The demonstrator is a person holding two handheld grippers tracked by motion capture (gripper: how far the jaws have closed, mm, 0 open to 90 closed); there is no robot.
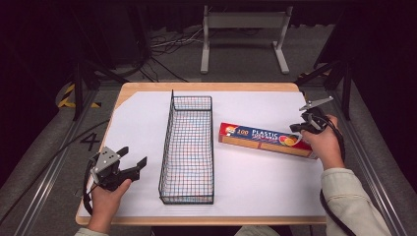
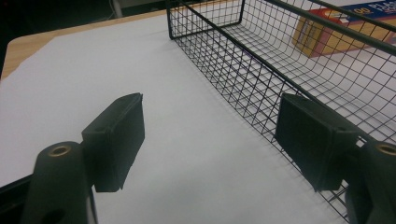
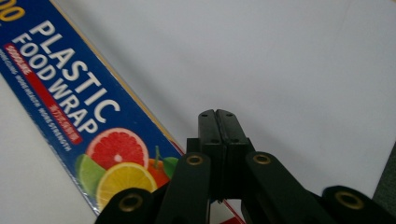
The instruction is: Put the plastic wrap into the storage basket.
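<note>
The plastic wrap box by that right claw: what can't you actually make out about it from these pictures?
- Plastic wrap box, high view: its right end sits behind the right claw and the hand.
- Right claw view: the box runs off the left and bottom edges.
- Left claw view: the wire basket mesh screens it.
- Small print: too small to read.

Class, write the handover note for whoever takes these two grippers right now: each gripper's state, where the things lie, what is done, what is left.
Left gripper: open, empty, held beside the wire basket, on its left.
Right gripper: jaws shut, holding nothing, over the right end of the plastic food wrap box.
The box lies flat on the white sheet, right of the basket and outside it.
Done: nothing has been gripped.
Left, probably: open the right gripper, grasp the box and lay it in the basket.
</note>
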